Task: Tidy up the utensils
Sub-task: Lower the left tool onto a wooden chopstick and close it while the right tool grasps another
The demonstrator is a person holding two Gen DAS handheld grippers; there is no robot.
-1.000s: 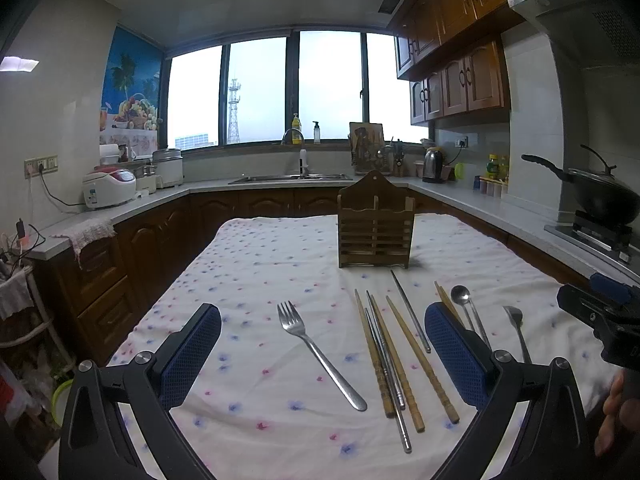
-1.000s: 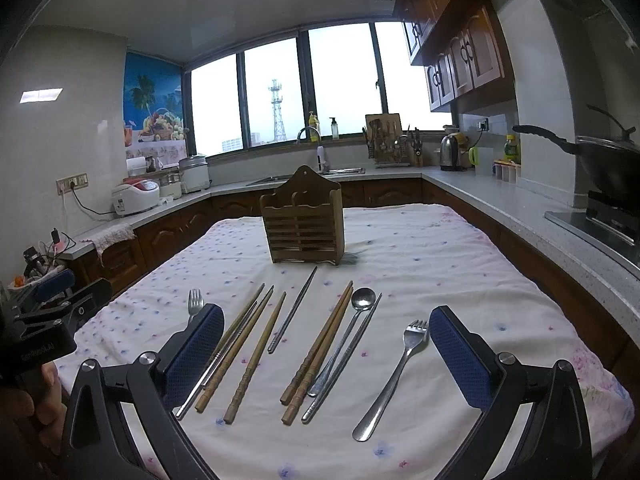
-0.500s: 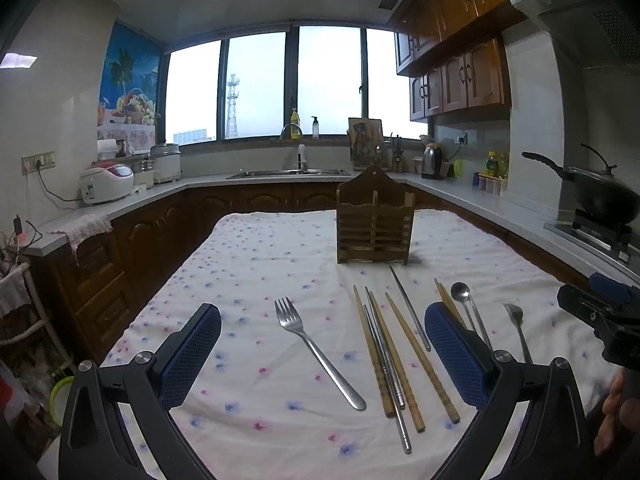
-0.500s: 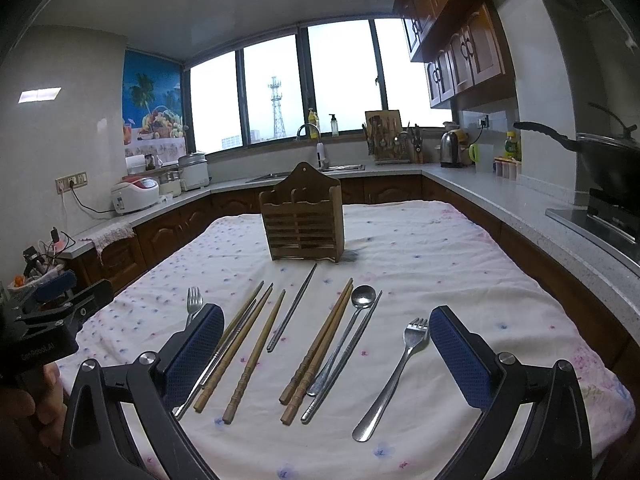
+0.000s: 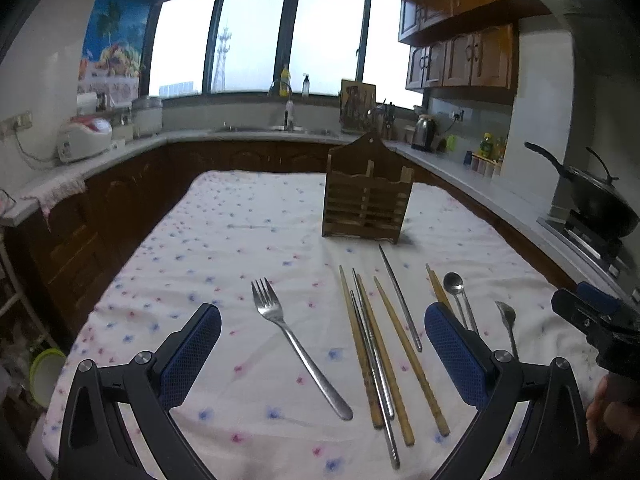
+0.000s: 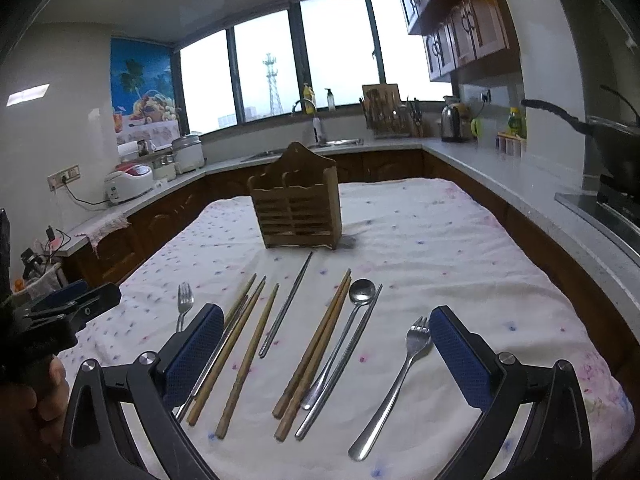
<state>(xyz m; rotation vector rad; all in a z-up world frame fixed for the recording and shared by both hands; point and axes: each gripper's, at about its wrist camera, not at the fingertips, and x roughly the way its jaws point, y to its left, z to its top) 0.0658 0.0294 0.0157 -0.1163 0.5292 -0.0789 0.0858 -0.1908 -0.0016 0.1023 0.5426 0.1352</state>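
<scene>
right wrist view: wooden slatted utensil holder (image 6: 298, 210) upright behind chopsticks (image 6: 312, 350)

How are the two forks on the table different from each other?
The left fork lies apart from the other utensils, while the right fork lies beside the spoon. The left fork's tines lean left of its handle in the left wrist view; the right fork's lean right in the right wrist view. Both are plain metal, flat on the flowered tablecloth, tines toward the wooden holder.
</scene>
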